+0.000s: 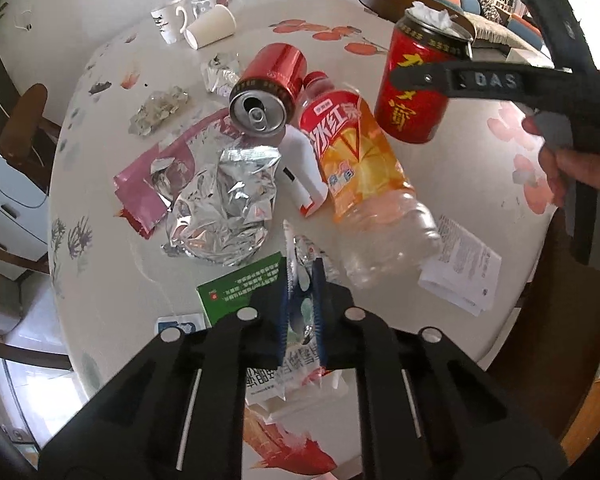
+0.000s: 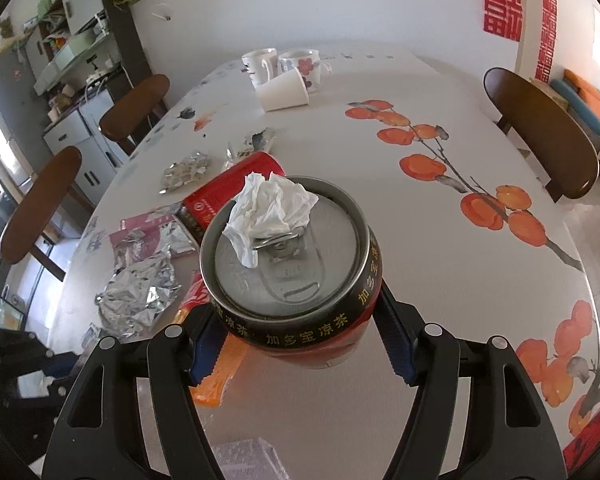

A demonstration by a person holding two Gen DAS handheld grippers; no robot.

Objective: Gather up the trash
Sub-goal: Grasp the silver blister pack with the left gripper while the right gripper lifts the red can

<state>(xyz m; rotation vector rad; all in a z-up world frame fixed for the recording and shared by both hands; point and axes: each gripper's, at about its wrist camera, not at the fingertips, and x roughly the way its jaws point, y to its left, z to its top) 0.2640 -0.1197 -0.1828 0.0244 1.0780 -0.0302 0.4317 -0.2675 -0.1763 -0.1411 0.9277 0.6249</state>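
Observation:
My left gripper (image 1: 301, 276) is shut on a crinkled clear wrapper with printed text (image 1: 296, 368), pinched between its blue pads above the table's near edge. My right gripper (image 2: 298, 340) is shut on an upright red herbal-tea can (image 2: 288, 264), held off the table, with a wad of white tissue (image 2: 272, 208) stuck in its opening. In the left wrist view that can (image 1: 412, 100) hangs at the upper right. On the table lie another red can (image 1: 268, 88) on its side, an orange-labelled plastic bottle (image 1: 356, 168), a silver foil bag (image 1: 228, 208) and a pink wrapper (image 1: 152, 184).
The table (image 1: 108, 272) has a white cloth printed with persimmons. A green card (image 1: 240, 284), a printed paper slip (image 1: 460, 264) and a small white container (image 1: 300, 172) lie near the bottle. A tipped paper cup (image 1: 212, 26) and mugs (image 1: 170, 18) stand at the far end. Wooden chairs (image 2: 540, 136) surround the table.

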